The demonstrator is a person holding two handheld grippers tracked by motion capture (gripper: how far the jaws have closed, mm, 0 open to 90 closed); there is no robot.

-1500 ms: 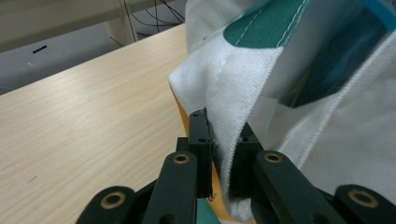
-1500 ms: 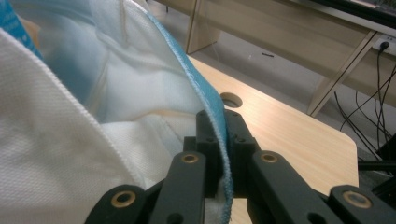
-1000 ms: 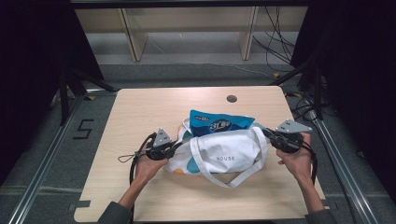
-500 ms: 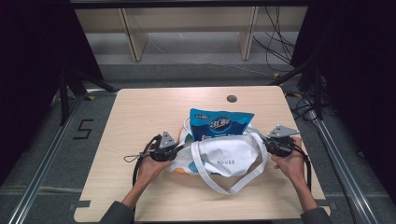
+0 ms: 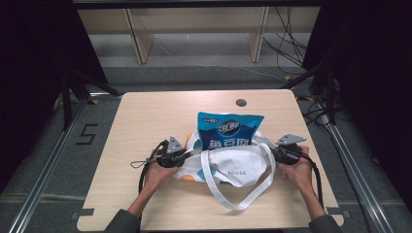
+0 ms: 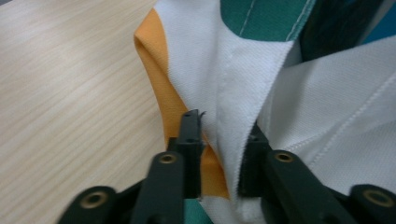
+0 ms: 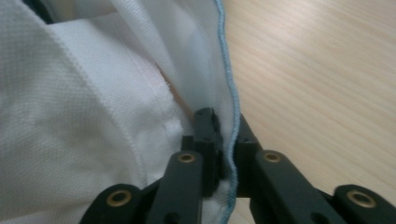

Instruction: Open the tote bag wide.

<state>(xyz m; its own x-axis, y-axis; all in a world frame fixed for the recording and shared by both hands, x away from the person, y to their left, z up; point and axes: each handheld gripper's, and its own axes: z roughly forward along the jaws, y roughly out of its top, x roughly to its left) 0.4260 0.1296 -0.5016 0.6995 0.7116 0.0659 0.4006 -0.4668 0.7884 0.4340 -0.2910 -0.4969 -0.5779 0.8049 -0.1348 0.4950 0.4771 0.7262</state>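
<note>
Nearest to the person, a white strap (image 5: pixel 243 194) is lying in a loose loop on the table (image 5: pixel 145 116), trailing from the front of a white cloth bag (image 5: pixel 233 167). Just beyond it, both hands are holding the bag by its two ends. The left gripper (image 5: pixel 187 154) is pinching the bag's left edge; in the left gripper view its jaws are sitting narrowly apart with a fold of white cloth (image 6: pixel 233 107) squeezed between them, an orange patch (image 6: pixel 161 88) just beside it. The right gripper (image 5: pixel 269 149) is clamping the right edge, and in the right gripper view its jaws are nearly closed on a thin hem with blue stitching (image 7: pixel 229 93).

Farther back, a blue snack packet (image 5: pixel 228 130) is standing half out of the bag's mouth, around the middle of the table.

The bag is probably handling as soft, limp and light, sagging wherever it is unsupported, so the stitched hems and seams seem the firmest places to grip. The packet looks puffy, light and likely slippery.
</note>
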